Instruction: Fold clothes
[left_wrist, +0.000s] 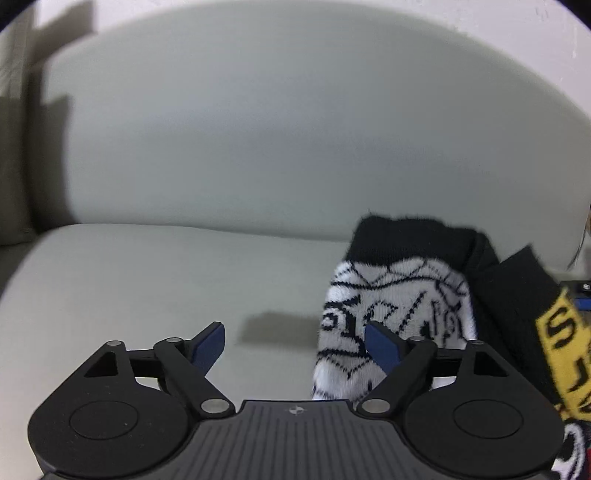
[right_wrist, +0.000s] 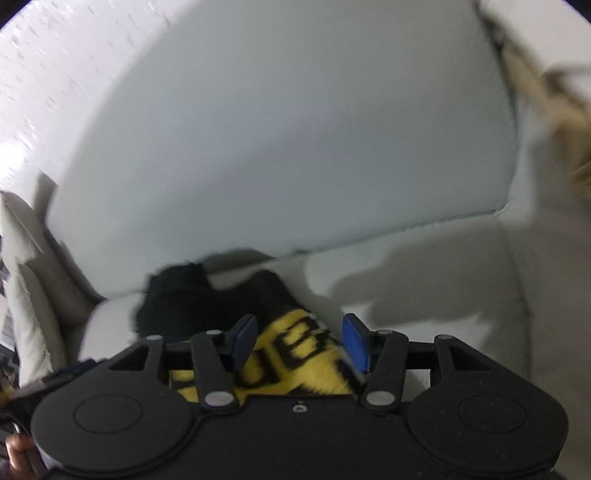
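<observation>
left wrist view: fuzzy black, white and yellow knit garment (left_wrist: 399, 314) lower right on pale sofa seat (left_wrist: 147, 280); soft, light, floppy, best pinched at an edge. left gripper (left_wrist: 295, 345) jaws wide, empty; right gripper (right_wrist: 299, 341) jaws narrower, straddling yellow patch, not pressing.

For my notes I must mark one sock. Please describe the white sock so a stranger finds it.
Look at the pale sofa seat. Two socks lie by its backrest; the white sock is on the left. It has thin black lines and a black cuff, while its neighbour is black with yellow.
</observation>
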